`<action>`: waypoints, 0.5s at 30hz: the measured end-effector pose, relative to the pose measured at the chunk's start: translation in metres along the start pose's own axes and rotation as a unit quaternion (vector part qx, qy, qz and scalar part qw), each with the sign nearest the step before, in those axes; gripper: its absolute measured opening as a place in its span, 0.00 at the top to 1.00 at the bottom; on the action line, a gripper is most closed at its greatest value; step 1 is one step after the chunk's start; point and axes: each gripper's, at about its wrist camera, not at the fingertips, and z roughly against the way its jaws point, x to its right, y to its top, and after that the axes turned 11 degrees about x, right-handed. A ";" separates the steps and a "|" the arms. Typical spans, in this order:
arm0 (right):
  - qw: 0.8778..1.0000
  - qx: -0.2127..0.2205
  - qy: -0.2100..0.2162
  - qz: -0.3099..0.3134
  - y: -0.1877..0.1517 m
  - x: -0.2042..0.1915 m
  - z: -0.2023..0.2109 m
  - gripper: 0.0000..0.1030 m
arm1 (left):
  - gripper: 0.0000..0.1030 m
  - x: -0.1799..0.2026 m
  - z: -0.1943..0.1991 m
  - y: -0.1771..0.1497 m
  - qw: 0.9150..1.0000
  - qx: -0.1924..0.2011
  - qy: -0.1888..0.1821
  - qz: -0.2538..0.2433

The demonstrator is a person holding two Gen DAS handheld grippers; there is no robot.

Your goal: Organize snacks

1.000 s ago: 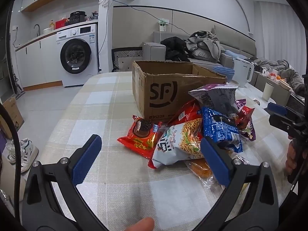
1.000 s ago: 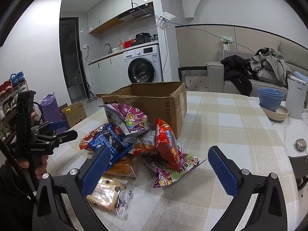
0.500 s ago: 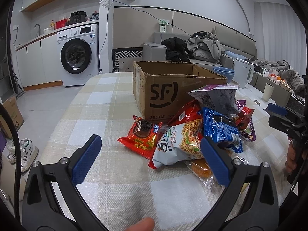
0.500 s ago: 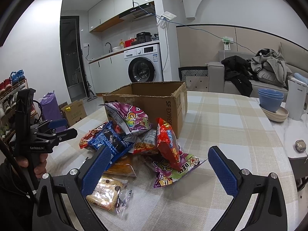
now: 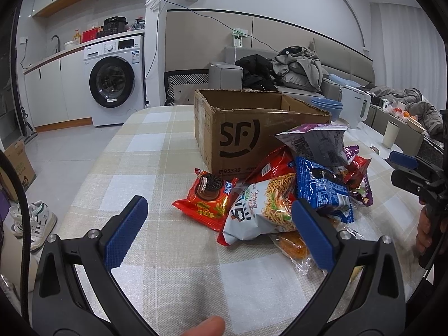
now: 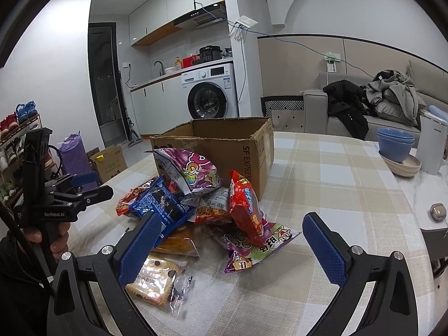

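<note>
A pile of snack bags lies on the checked tablecloth in front of an open cardboard box (image 5: 246,137), also in the right wrist view (image 6: 224,145). The pile holds a red cookie bag (image 5: 208,200), a noodle snack bag (image 5: 263,210), a blue bag (image 5: 322,190) and a purple bag (image 6: 193,170). A red bag (image 6: 245,207) and a clear cracker pack (image 6: 156,278) lie nearest my right gripper. My left gripper (image 5: 218,232) is open and empty, just short of the pile. My right gripper (image 6: 232,246) is open and empty on the other side.
Blue bowls (image 6: 394,147) on a plate and a white kettle (image 6: 432,142) stand at the table's far right. A white cup (image 5: 390,134) stands beyond the pile. A washing machine (image 5: 114,81) and a sofa with clothes (image 5: 296,67) are behind the table.
Both grippers have crept very slightly closer to the pile. Nothing has been grasped or moved.
</note>
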 end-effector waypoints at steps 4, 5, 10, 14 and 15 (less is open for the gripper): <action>1.000 -0.001 0.000 0.000 0.001 0.000 0.000 0.00 | 0.01 0.000 0.000 0.000 1.000 0.000 0.000 0.000; 1.000 -0.001 0.000 0.000 0.001 0.000 0.000 0.00 | 0.01 0.000 0.000 0.000 1.000 0.000 0.000 -0.001; 1.000 -0.001 0.000 0.002 0.000 0.000 -0.001 0.00 | 0.01 0.000 0.000 0.000 1.000 0.000 0.001 0.000; 1.000 -0.002 0.000 0.002 0.001 0.000 -0.001 0.00 | 0.01 0.000 0.000 0.000 1.000 0.000 0.001 0.000; 1.000 -0.002 0.000 0.002 0.001 0.000 -0.001 0.00 | 0.01 0.000 0.000 0.000 1.000 0.000 0.001 0.000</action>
